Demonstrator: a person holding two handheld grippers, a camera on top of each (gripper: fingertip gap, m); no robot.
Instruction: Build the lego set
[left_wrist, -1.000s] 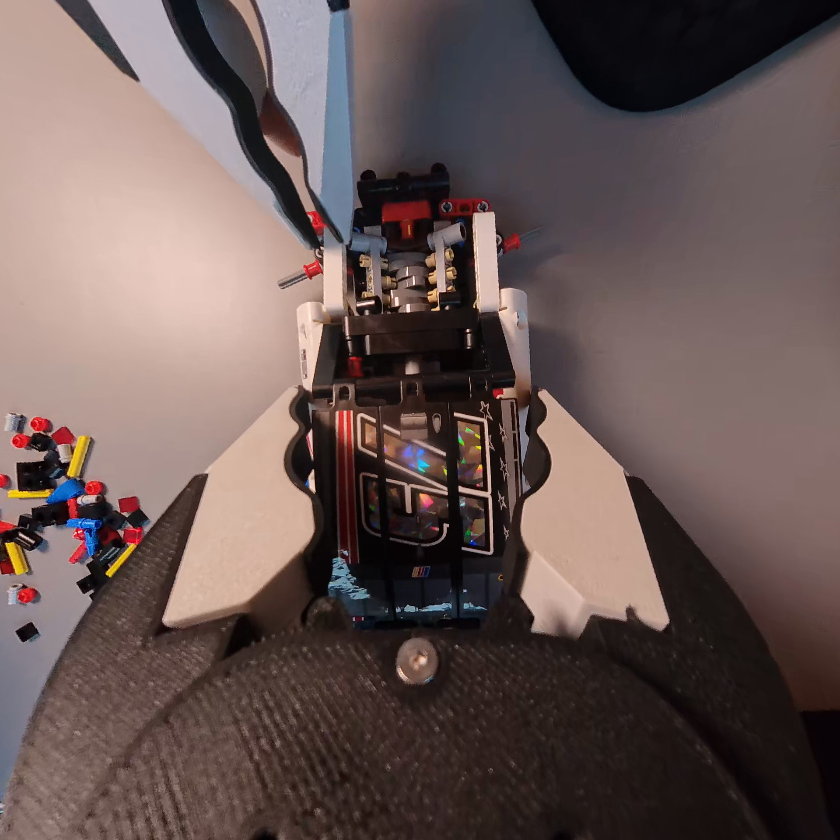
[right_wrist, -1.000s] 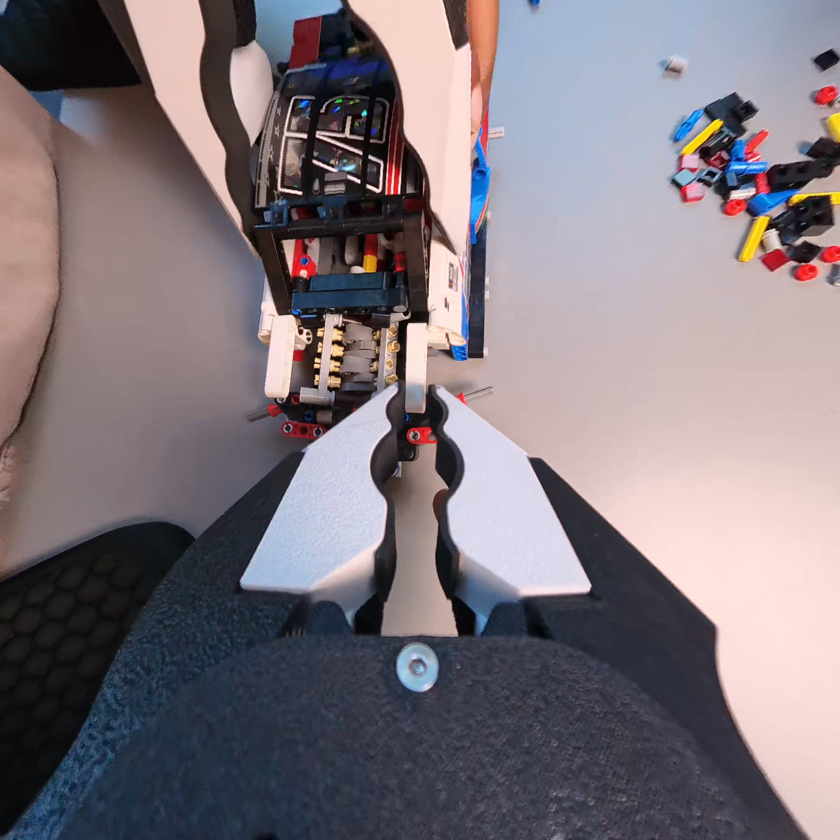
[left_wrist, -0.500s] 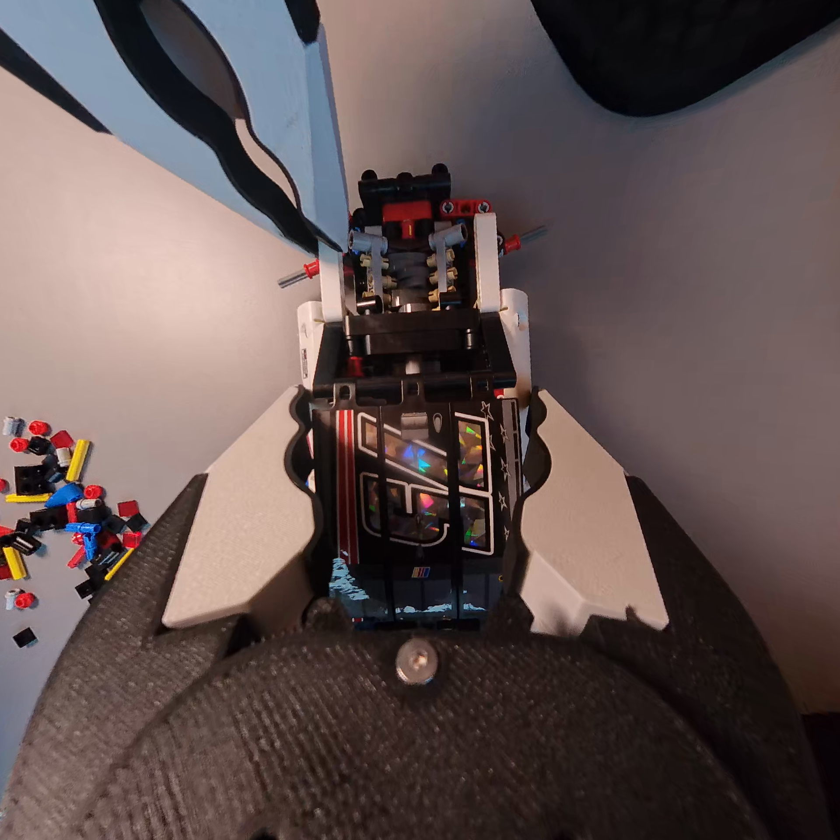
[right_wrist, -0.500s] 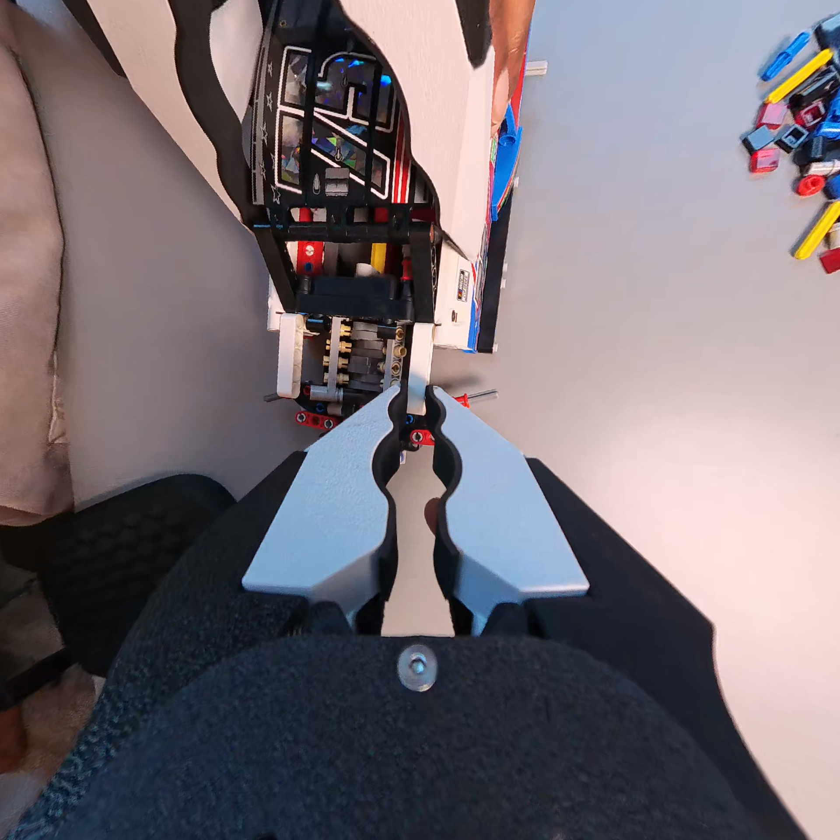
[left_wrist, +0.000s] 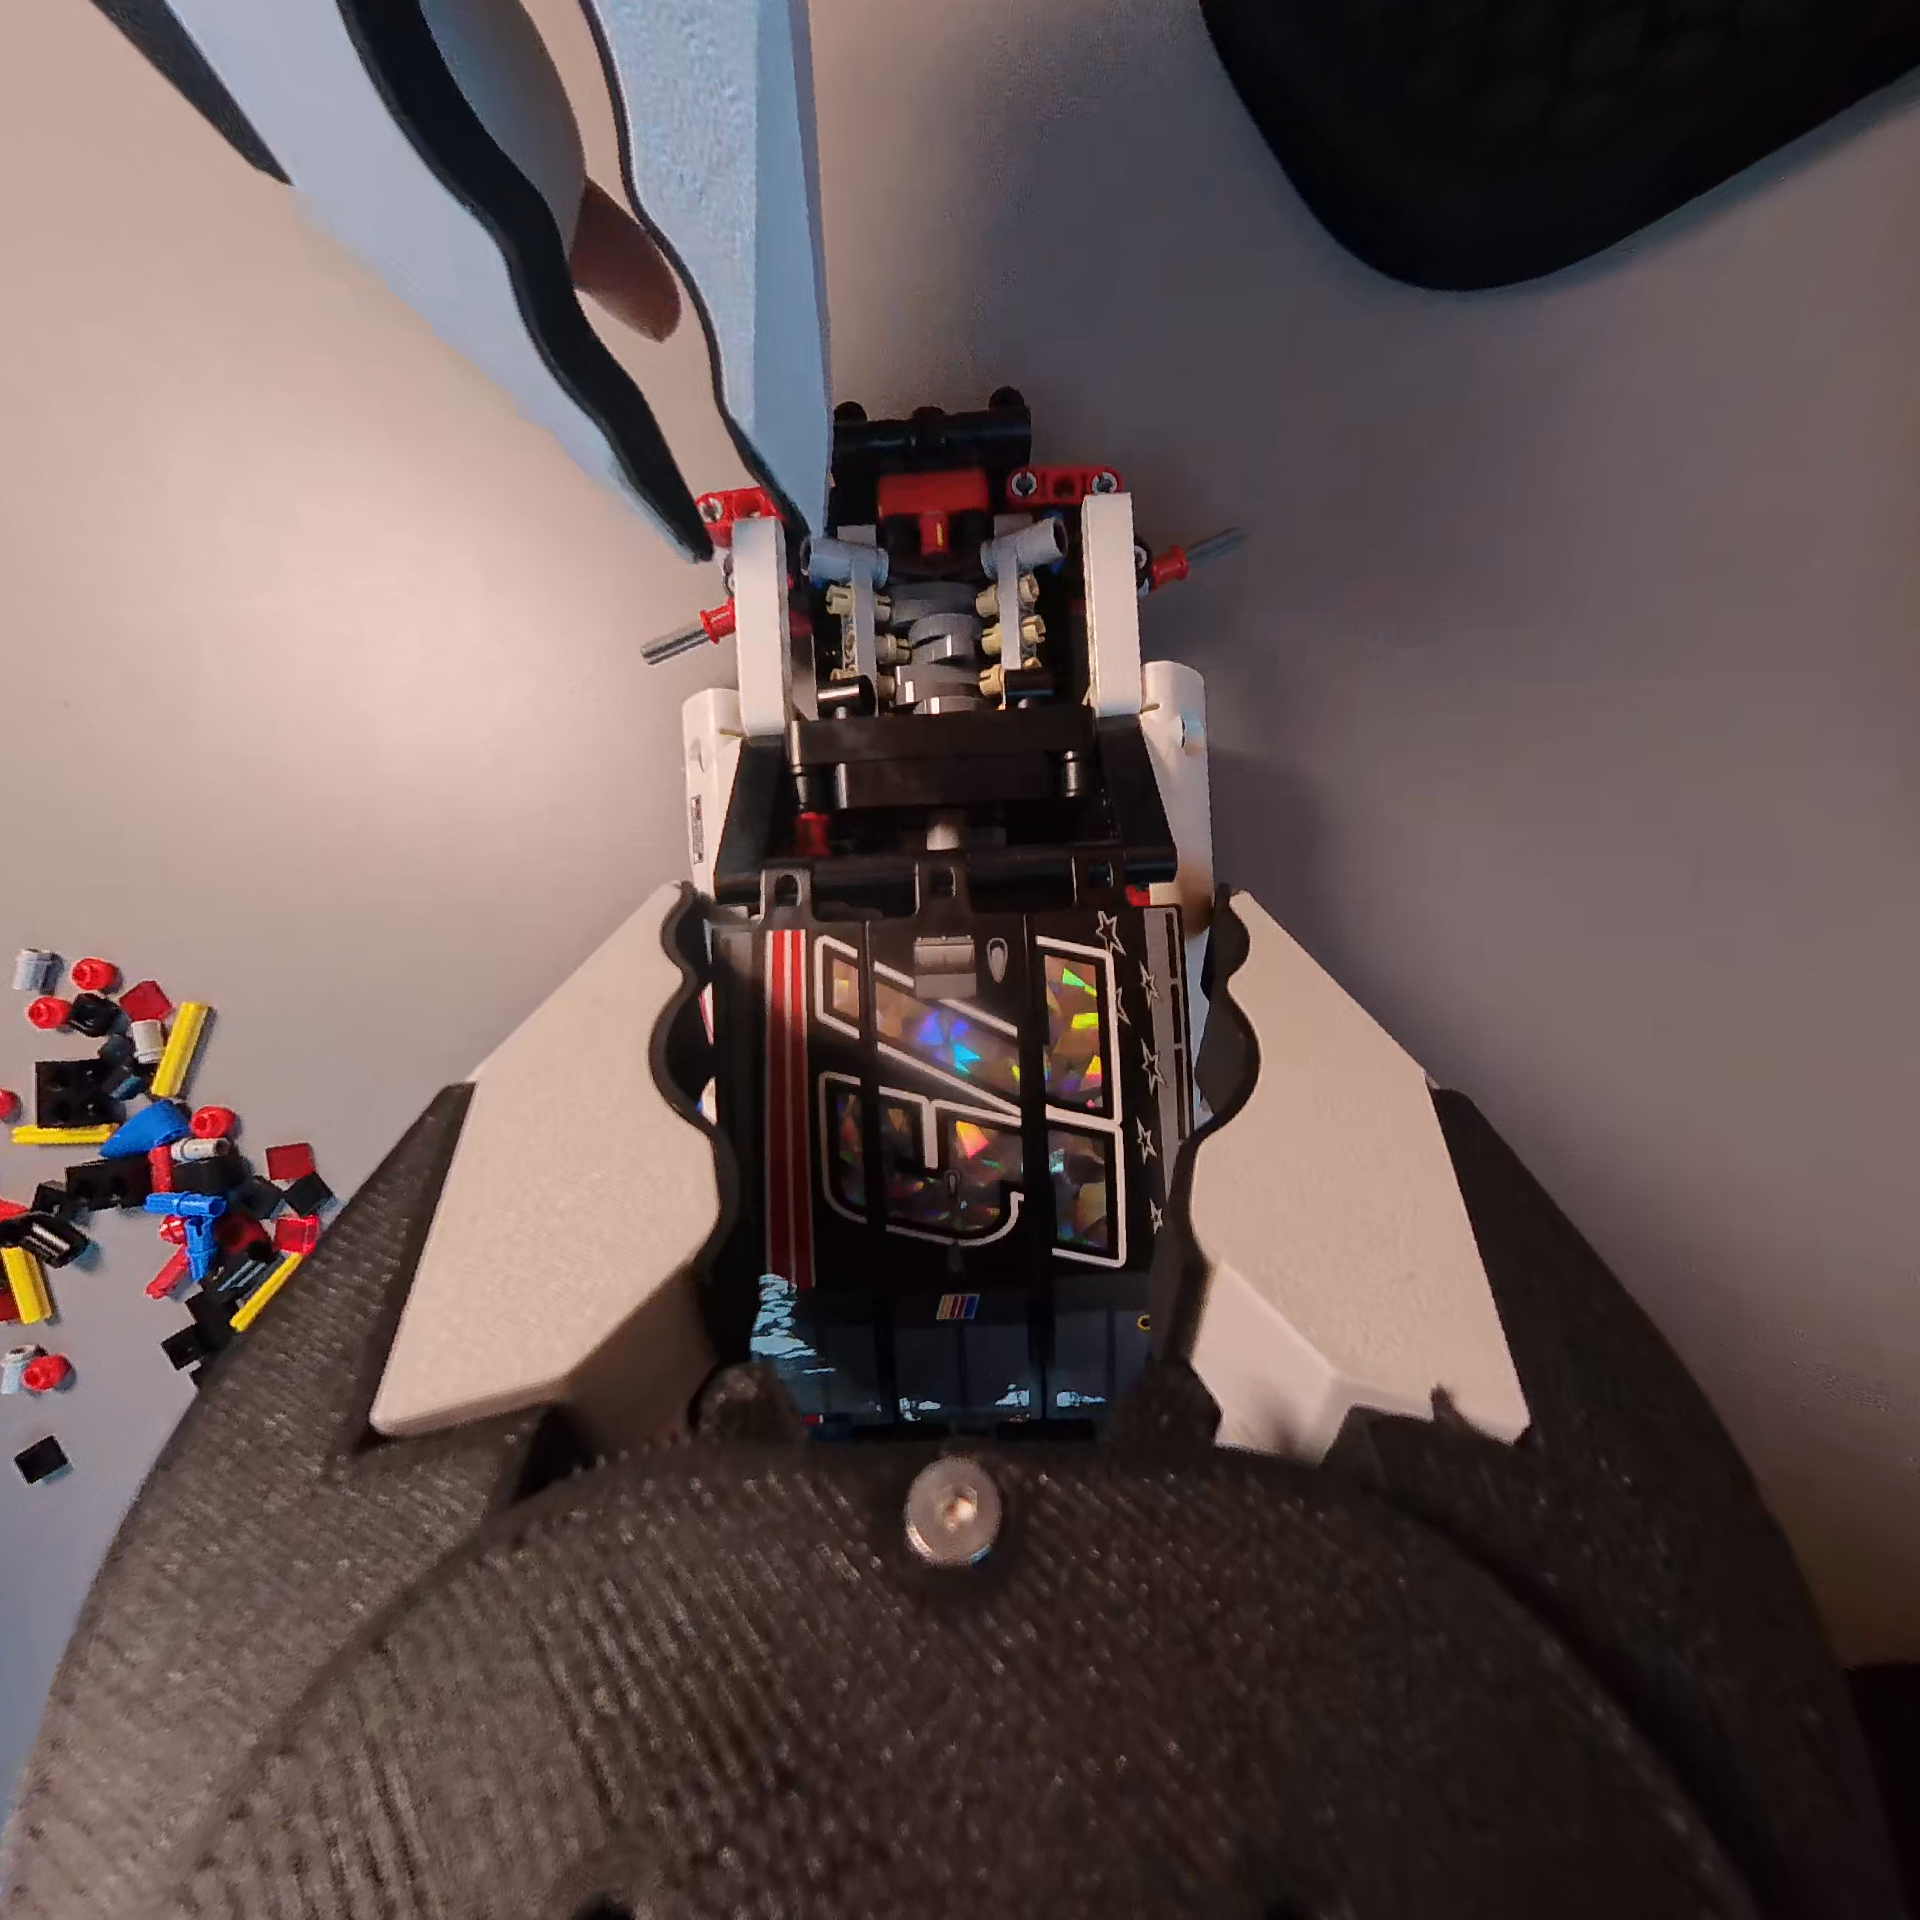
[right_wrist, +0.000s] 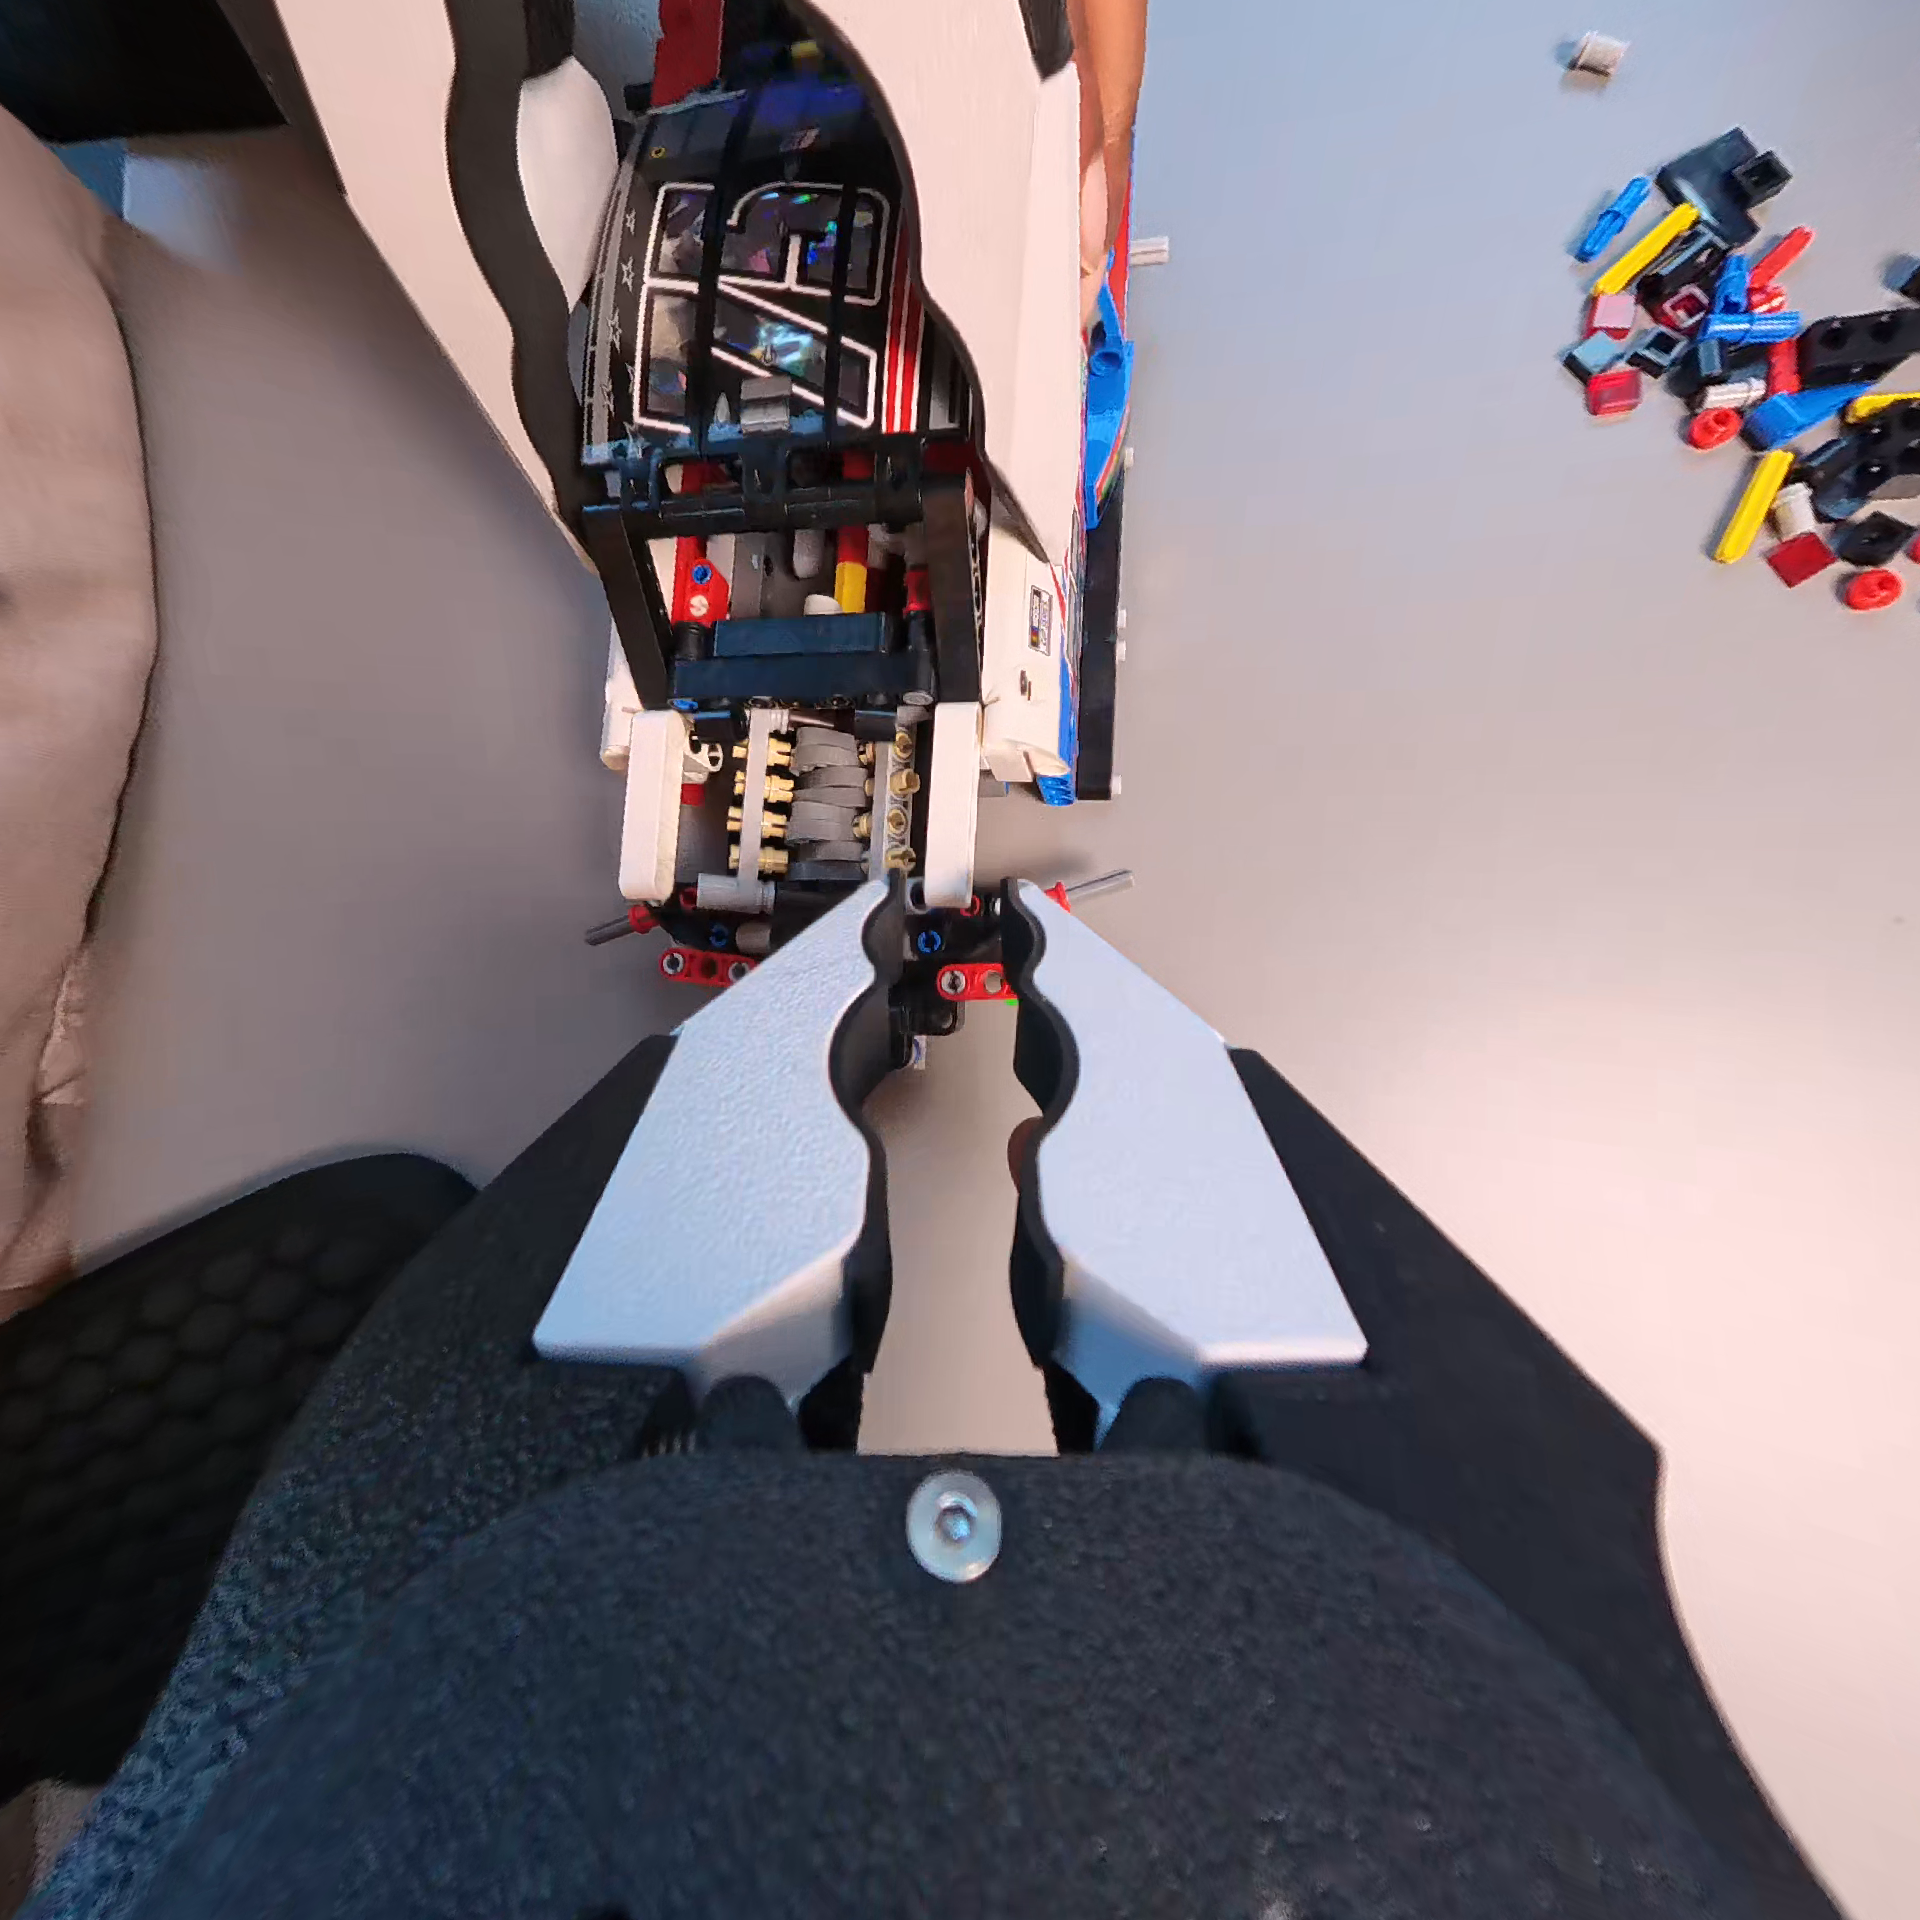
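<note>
The left gripper (left_wrist: 951, 1091) clamps the car (left_wrist: 951, 1039); the right gripper (right_wrist: 951, 894), parted at its rear, could snap off beams if it twists.

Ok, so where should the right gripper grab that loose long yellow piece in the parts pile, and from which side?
Probably across the middle of the long yellow piece, coming straight down from above. It lies flat on the table at the near edge of the parts pile, so its long sides look mostly free. Turn the right gripper so its jaws span the narrow width; neighbouring bricks crowd its far end.
</note>
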